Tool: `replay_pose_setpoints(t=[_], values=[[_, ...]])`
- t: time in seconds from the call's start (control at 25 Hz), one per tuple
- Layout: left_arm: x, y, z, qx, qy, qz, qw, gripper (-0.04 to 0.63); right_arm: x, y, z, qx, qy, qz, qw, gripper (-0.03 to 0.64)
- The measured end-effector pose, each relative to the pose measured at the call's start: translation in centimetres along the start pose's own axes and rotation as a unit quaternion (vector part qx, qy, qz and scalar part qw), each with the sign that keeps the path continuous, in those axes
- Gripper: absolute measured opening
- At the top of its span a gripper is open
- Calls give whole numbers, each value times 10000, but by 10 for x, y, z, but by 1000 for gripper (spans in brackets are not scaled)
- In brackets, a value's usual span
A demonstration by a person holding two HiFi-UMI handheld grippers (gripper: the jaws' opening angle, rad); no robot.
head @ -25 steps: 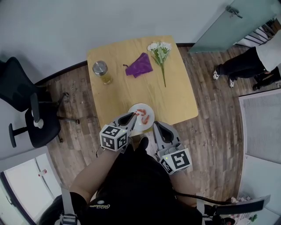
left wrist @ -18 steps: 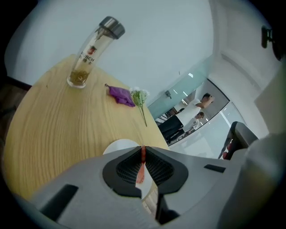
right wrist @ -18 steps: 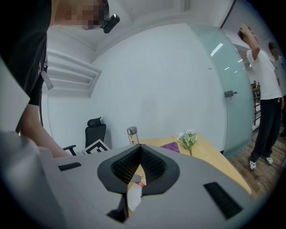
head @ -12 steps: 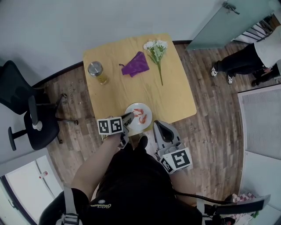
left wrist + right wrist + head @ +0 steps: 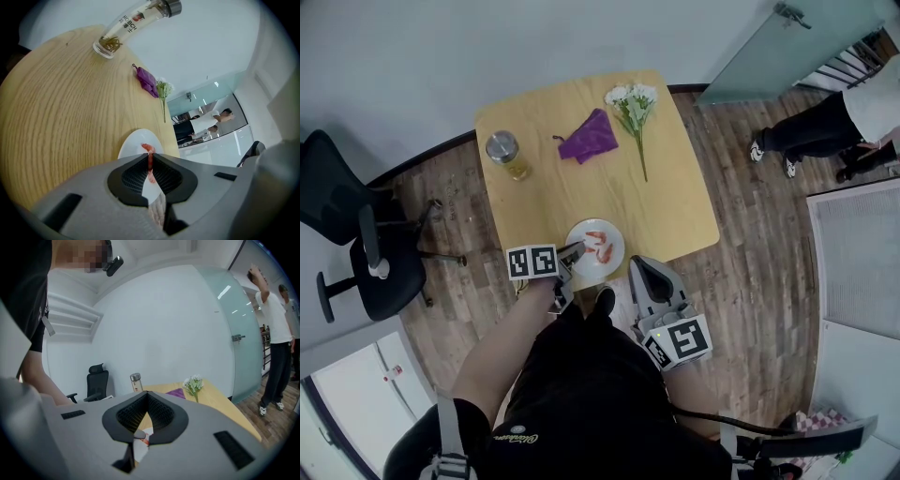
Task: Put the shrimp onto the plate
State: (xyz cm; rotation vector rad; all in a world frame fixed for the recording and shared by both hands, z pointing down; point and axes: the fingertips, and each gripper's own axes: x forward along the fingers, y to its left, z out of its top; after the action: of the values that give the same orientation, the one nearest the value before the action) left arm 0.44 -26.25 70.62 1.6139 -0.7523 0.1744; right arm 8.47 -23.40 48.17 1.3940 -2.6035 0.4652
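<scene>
So, what has changed for us over the last second?

Mostly our left gripper (image 5: pixel 578 249). A second ago its tips reached in over the plate (image 5: pixel 617 262), right at the shrimp (image 5: pixel 595 234). Now we have drawn it back to the plate's near-left edge and rolled it, so its marker cube (image 5: pixel 532 262) faces up.

Did a shrimp come away with it?

We judge not. Two shrimp lie near the middle of the plate as before, just clear of the tips. The left fingers (image 5: pixel 129 177) are pressed almost together, leaving a thin slit. Through that slit we see a shrimp lying on the plate beyond, not pinched.

And our right gripper (image 5: pixel 643 274)?

It has hardly moved. We hold it off the edge of the tabletop (image 5: pixel 581 183), close to our body, its fingers closed tip to tip on nothing.

Where does that leave the task?

Done, we'd say. No shrimp shows elsewhere on the tabletop, only the bottle (image 5: pixel 504 152), the purple cloth (image 5: pixel 586 139) and the flowers (image 5: pixel 633 101) at the far side. Our retreat reads as the end of the placing. What remains is to pull clear without nudging the plate.
</scene>
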Motion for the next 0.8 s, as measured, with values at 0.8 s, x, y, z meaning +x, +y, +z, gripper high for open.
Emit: replay_pose_setpoints(t=[0.8], values=[[0, 6, 2, 321, 108, 330, 9989, 78, 2, 4, 0, -9, 9, -14, 10000, 2]])
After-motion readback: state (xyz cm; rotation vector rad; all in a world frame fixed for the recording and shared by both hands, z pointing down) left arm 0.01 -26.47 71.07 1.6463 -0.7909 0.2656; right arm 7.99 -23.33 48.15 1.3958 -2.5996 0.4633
